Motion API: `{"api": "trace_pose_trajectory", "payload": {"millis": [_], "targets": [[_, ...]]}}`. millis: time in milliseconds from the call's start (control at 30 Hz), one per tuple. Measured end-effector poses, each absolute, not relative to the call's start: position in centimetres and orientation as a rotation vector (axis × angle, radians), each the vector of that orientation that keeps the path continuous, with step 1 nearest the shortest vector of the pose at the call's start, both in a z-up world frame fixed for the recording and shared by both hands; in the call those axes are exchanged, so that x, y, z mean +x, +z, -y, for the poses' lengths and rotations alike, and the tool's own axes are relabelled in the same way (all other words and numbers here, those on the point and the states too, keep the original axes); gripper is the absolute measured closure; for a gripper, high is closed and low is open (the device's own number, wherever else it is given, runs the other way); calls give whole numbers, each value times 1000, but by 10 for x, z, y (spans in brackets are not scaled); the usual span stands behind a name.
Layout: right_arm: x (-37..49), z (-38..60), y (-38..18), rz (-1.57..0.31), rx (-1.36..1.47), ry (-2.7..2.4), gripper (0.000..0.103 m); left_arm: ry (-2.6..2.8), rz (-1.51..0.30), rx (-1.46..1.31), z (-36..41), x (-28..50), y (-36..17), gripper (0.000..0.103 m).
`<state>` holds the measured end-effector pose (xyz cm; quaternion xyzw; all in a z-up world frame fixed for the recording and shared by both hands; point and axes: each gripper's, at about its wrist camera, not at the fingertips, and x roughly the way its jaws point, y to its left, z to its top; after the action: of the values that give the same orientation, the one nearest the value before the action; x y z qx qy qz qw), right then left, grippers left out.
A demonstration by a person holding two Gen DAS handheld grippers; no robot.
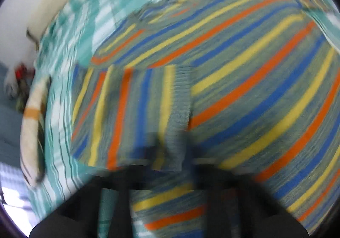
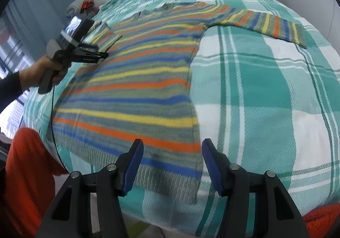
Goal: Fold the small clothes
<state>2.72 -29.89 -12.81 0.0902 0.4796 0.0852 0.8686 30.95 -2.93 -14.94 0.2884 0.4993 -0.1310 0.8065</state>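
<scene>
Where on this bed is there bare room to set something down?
The plaid bedspread lies bare beside the striped sweater's body, below its outstretched sleeve. The other side is crowded: a folded sleeve and the left hand-held gripper.

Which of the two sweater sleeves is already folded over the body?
The sleeve near the left claw: this folded sleeve lies across the striped sweater. The other sleeve stretches out flat on the checked blanket.

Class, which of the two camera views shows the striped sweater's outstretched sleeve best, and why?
The right wrist view: the outstretched sleeve of the striped sweater lies in full, cuff included, on the checked blanket. The left wrist view is blurred and shows mainly the body and the other, folded-in sleeve.
</scene>
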Motion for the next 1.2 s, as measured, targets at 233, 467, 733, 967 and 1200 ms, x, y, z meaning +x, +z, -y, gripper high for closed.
{"api": "trace_pose_trajectory", "payload": {"millis": [233, 467, 733, 967, 1200], "targets": [[29, 298, -120, -948, 167, 167, 46, -11, -962, 112, -122, 347, -70, 100], [41, 299, -126, -949, 178, 153, 46, 379, -1024, -149, -272, 362, -100, 100], [47, 297, -138, -989, 152, 124, 46, 463, -1097, -112, -282, 354, -149, 94], [40, 315, -128, -944, 202, 44, 21, 503, -1038, -160, -296, 290, -126, 23], [35, 299, -115, -912, 142, 85, 21, 26, -1040, -121, -173, 175, -100, 20]]}}
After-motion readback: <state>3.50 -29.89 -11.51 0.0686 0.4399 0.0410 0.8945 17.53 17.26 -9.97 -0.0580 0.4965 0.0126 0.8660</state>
